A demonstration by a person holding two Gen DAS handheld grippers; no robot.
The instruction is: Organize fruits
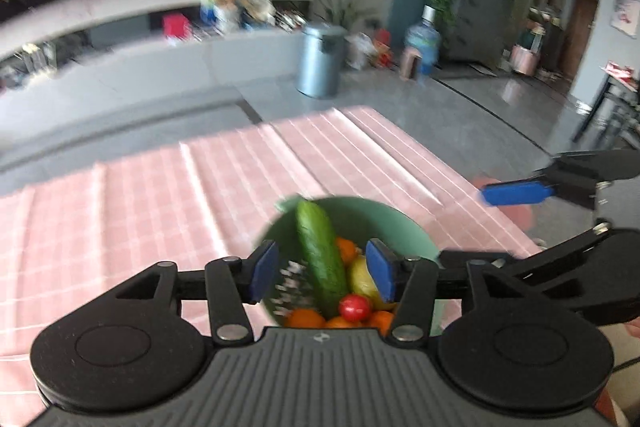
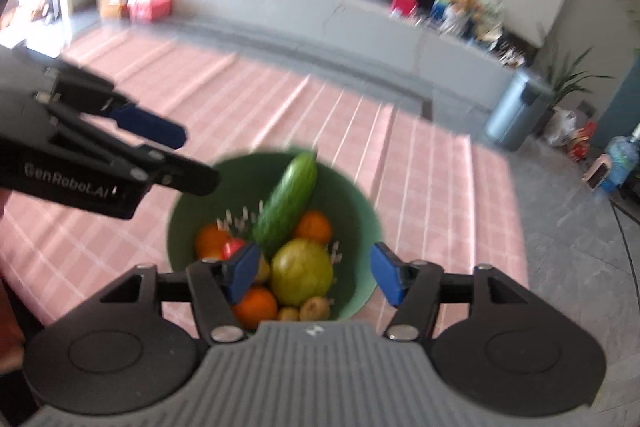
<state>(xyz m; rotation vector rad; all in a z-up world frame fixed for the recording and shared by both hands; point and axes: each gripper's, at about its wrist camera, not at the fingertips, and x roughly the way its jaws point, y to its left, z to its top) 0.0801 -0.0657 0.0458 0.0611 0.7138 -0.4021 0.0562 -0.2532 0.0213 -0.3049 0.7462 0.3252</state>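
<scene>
On the pink checked tablecloth [image 2: 420, 163] sits a green bowl [image 2: 352, 203] heaped with produce, and both grippers hang above it with their blue pads spread apart and nothing between them.

From the right wrist view, the right gripper [image 2: 316, 273] is released, and the bowl lies straight ahead and below its fingers. A yellow-green pear-like fruit [image 2: 302, 271] sits almost exactly between the 2 pads, nearer than anything else. A cucumber [image 2: 286, 205] leans across the pile, its long axis running from the middle of the bowl up toward the far rim, so it points away from this gripper more or less along the line of its fingers. About 3 oranges [image 2: 314, 225] surround it, a small red tomato-like fruit [image 2: 234, 247] lies at the left, and brown kiwi-like pieces [image 2: 316, 309] rest by the near rim.

The left gripper [image 1: 322, 269] is likewise unclenched and empty, directly over the bowl, with the cucumber running lengthwise through its gap. Both views are motion-blurred, so finer detail is unclear.

My judgement is that nothing has yet been lifted out. The right gripper looks nearer to the round fruit, while the left is better lined up with the cucumber, though its pads would have to close across the cucumber's width.
</scene>
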